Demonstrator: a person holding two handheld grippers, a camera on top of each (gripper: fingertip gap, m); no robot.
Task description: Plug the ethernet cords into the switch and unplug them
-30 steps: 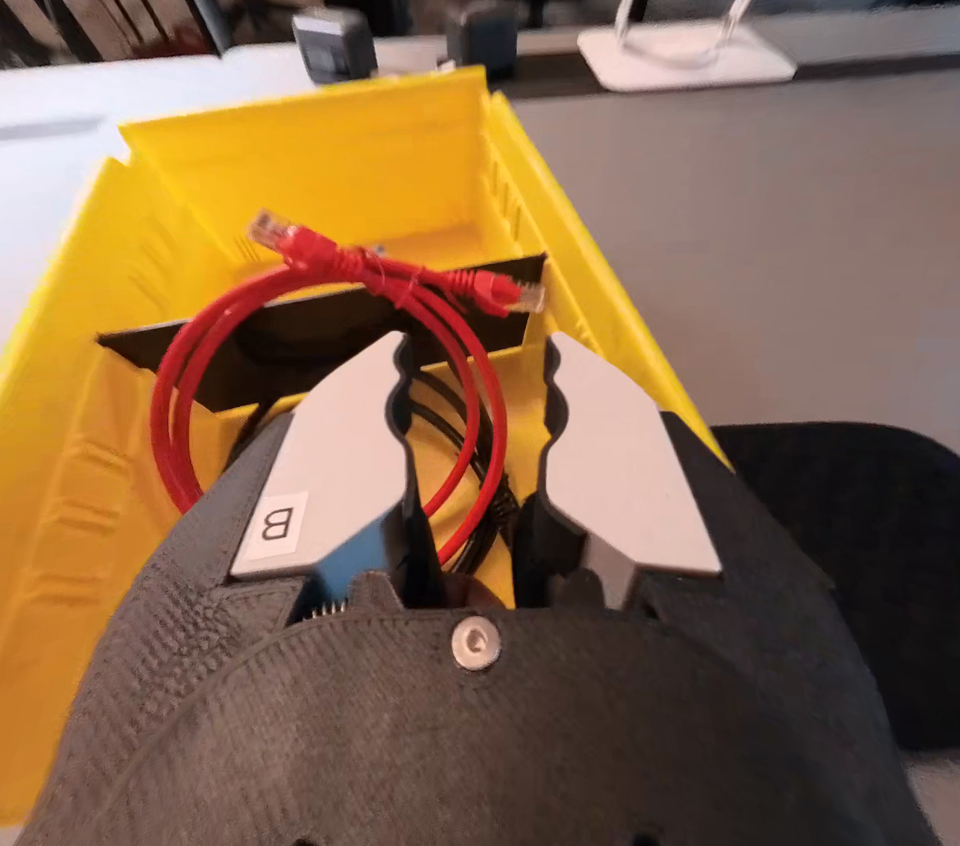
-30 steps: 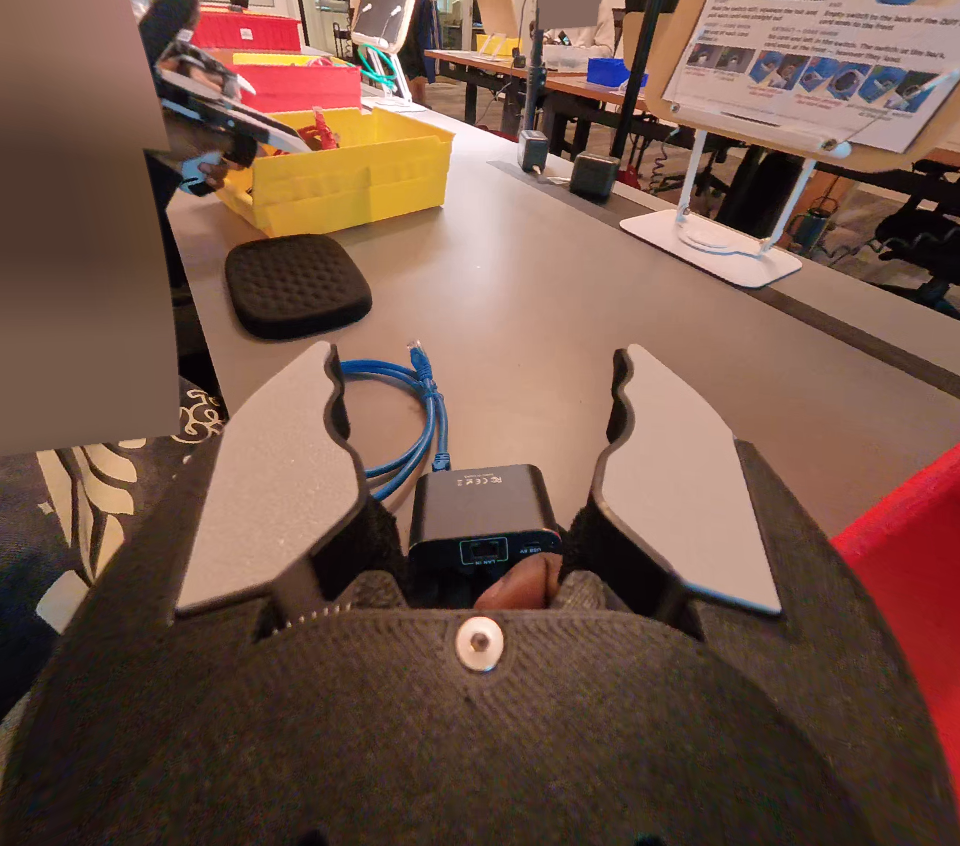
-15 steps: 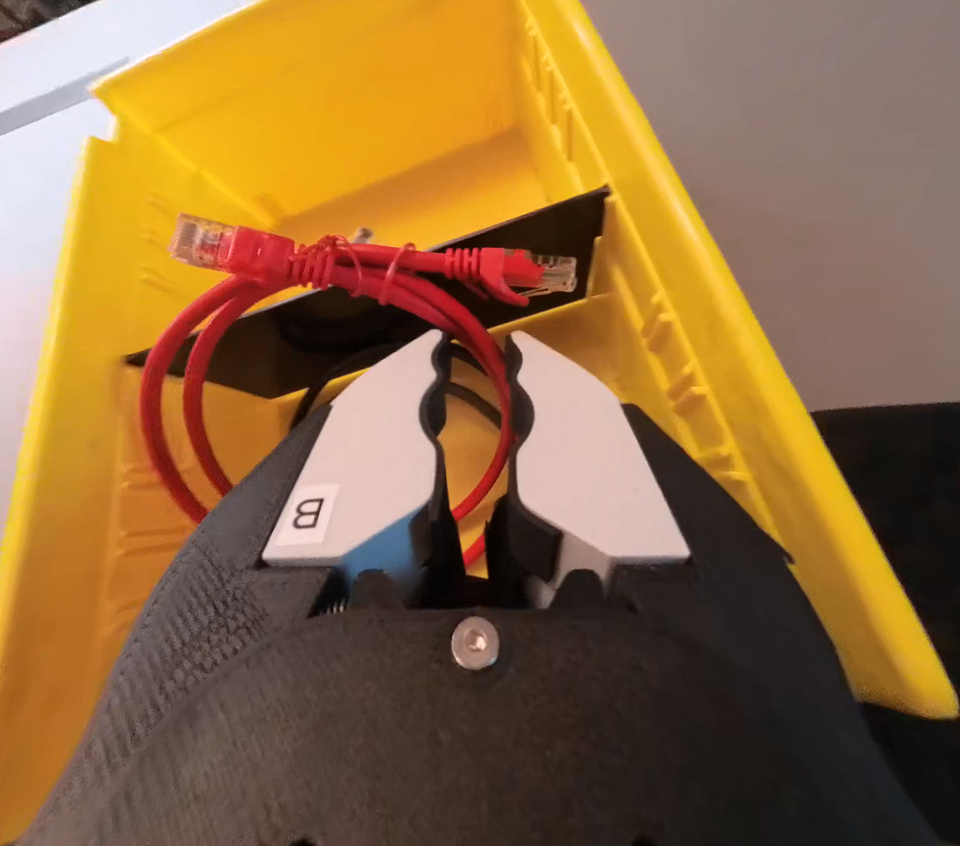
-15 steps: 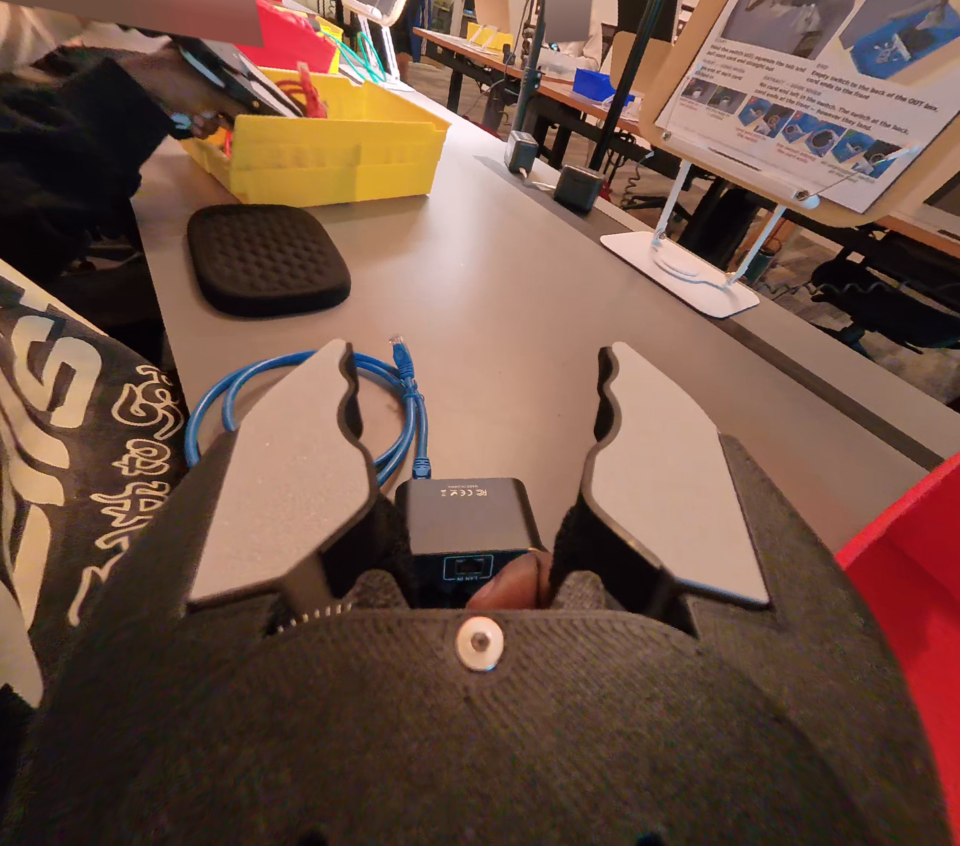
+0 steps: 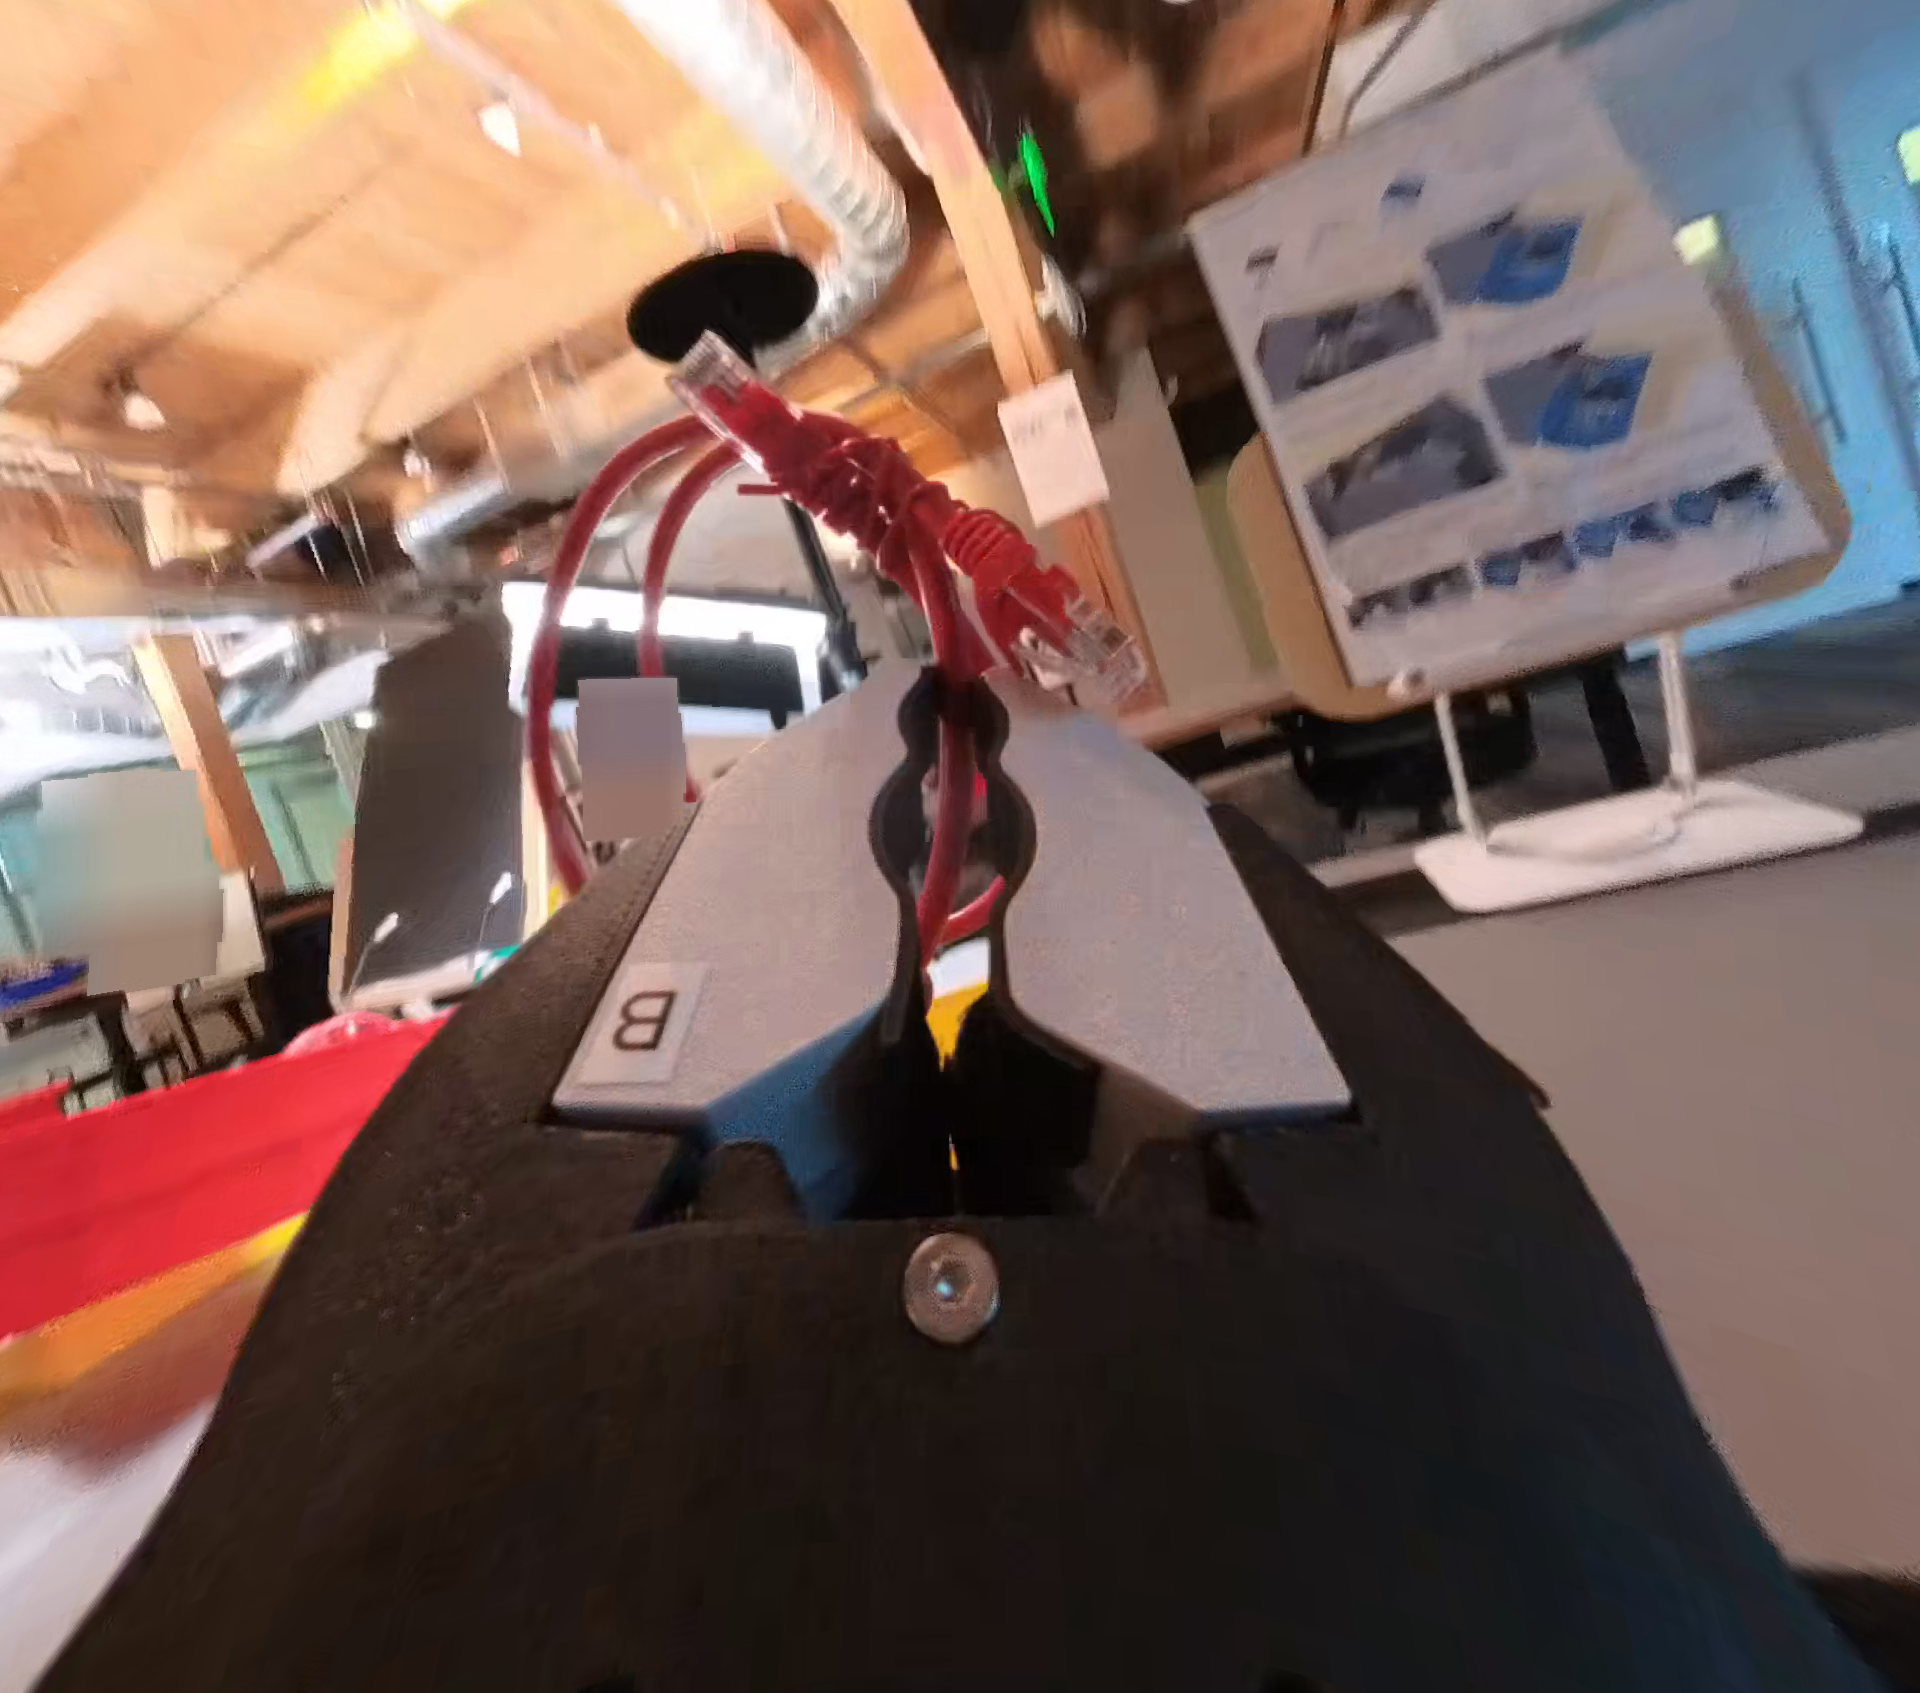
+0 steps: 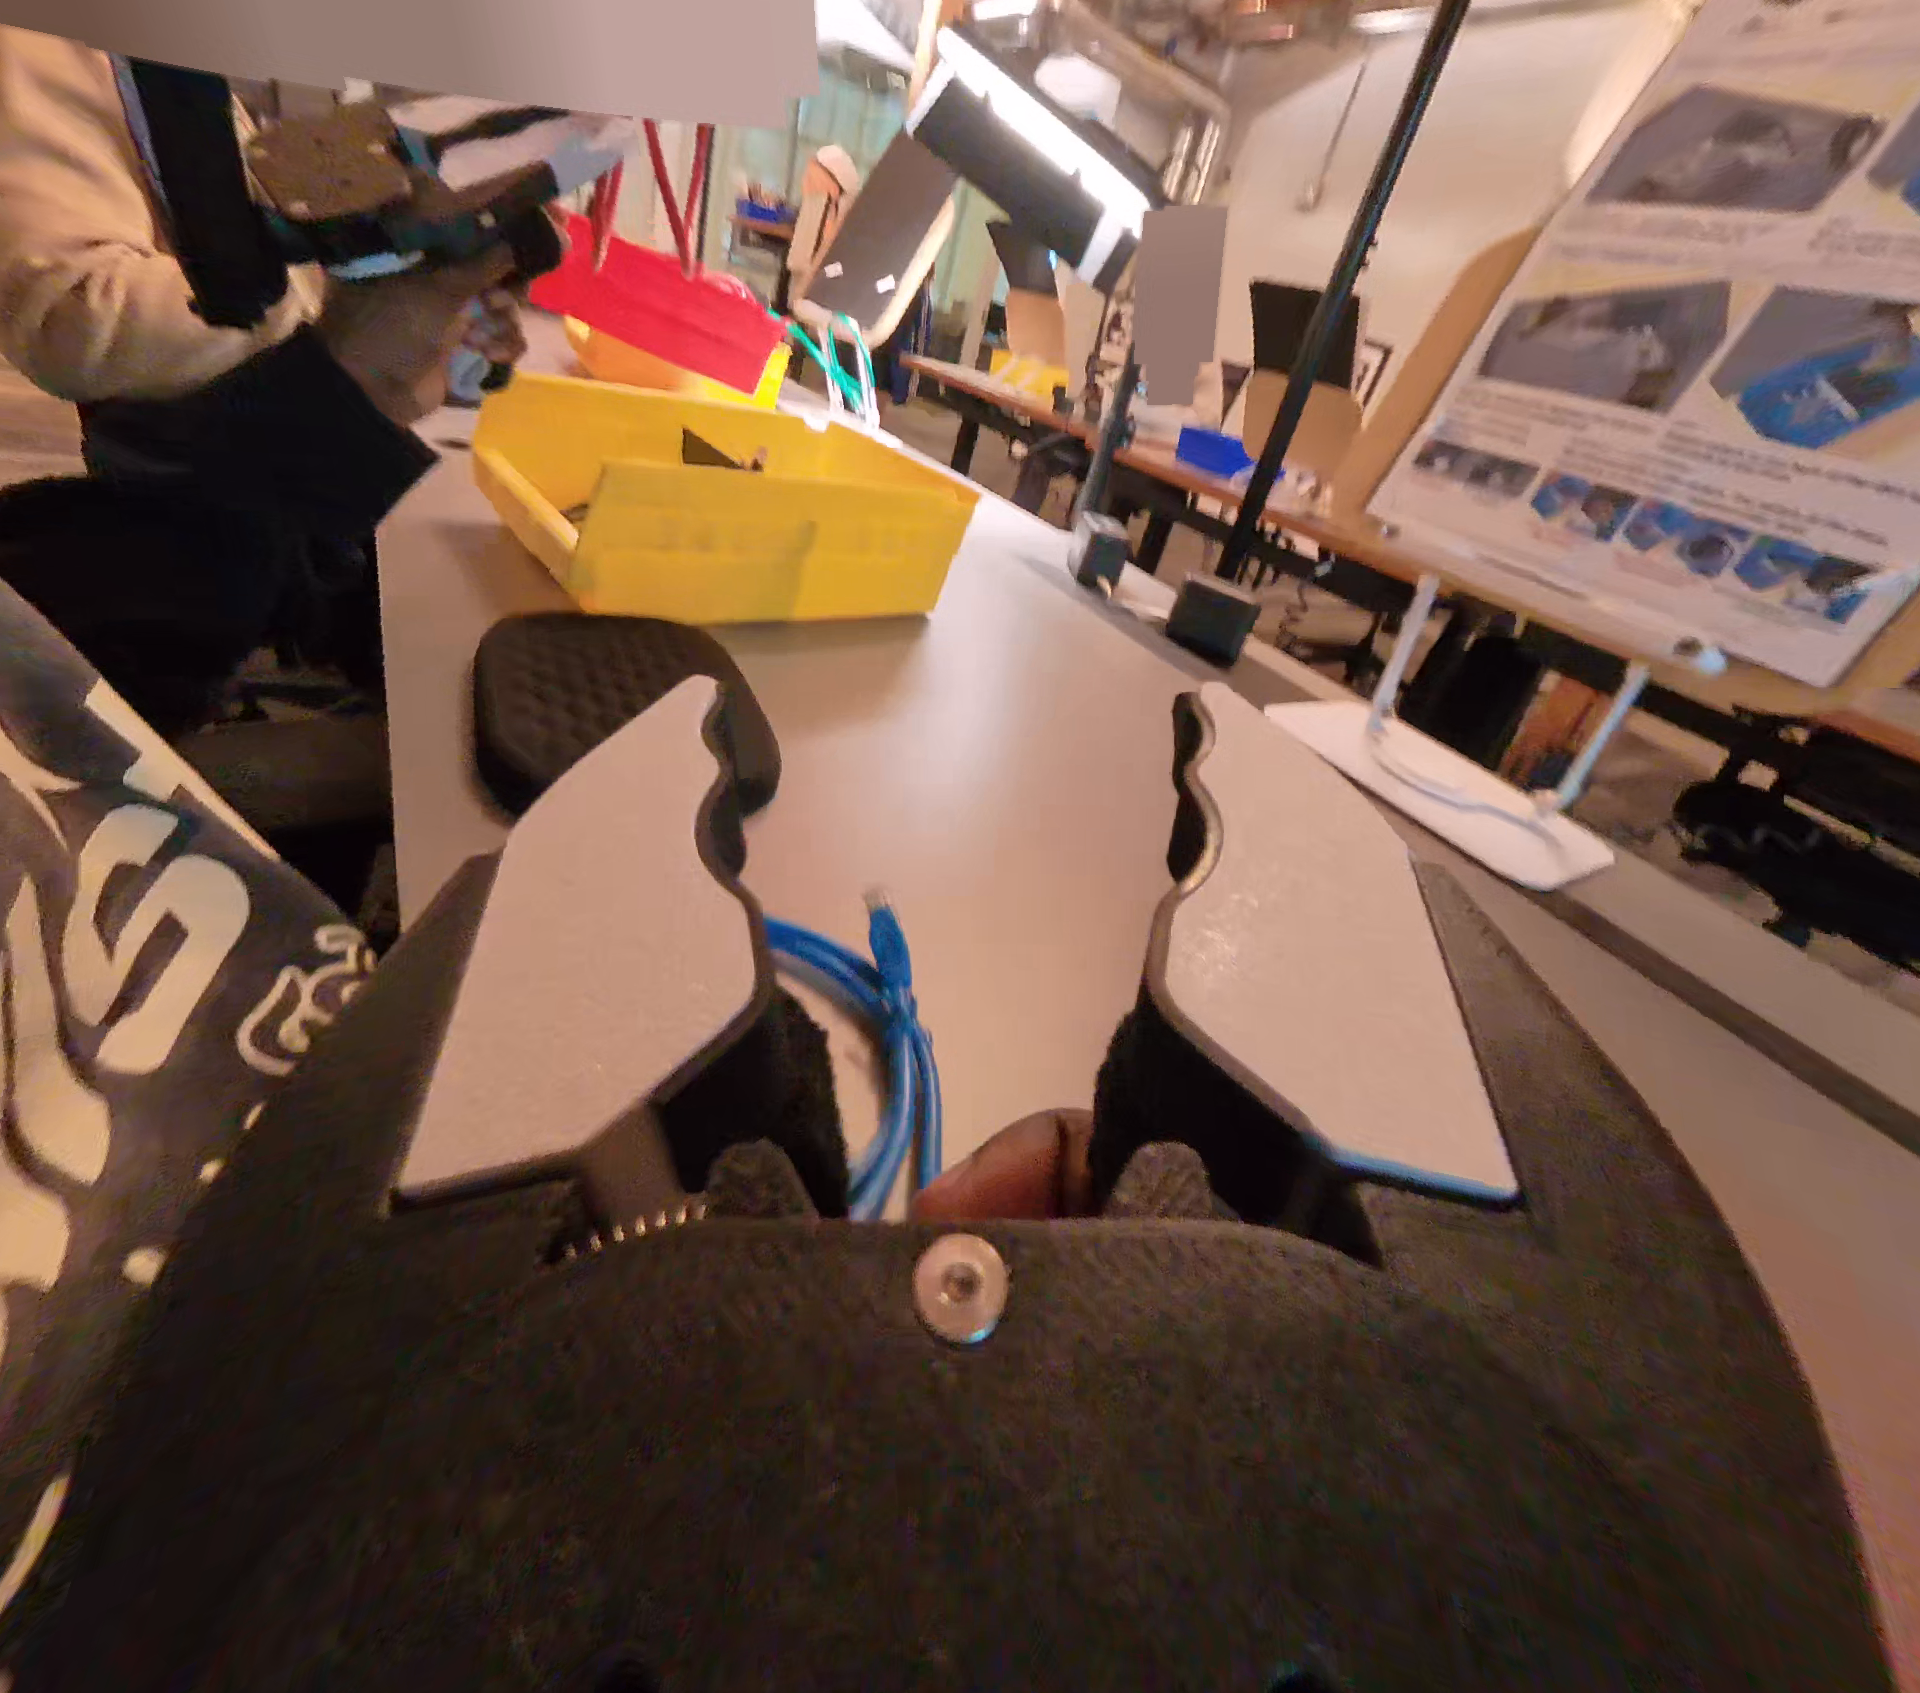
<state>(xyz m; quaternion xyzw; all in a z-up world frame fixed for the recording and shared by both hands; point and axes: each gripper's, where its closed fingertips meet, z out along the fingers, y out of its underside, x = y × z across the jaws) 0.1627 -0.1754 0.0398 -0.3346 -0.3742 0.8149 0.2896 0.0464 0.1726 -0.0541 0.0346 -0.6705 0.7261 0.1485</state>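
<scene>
My left gripper [image 5: 954, 703] is shut on a coiled red ethernet cord [image 5: 883, 500], held up in the air with both clear plugs above the fingertips. In the right wrist view the left gripper [image 6: 582, 163] shows far off, above the yellow bin [image 6: 727, 521], with the red cord [image 6: 675, 199] hanging from it. My right gripper [image 6: 945, 739] is open and empty, low over the grey table [image 6: 987, 708]. A coiled blue ethernet cord [image 6: 894, 1020] lies on the table between its fingers. The switch is not in view.
A black pad [image 6: 582, 698] lies between the blue cord and the yellow bin. A red bin [image 6: 655, 313] stands behind the yellow one. An instruction board on a white stand [image 6: 1683, 396] is at the right. A person's sleeve [image 6: 208, 417] is at the left. Across from one pair of fingers to the other is roughly 40 centimeters.
My left gripper has lifted the red cord out of the yellow bin and tilted upward. My right gripper has tilted up, so the black switch has dropped out of its view.
</scene>
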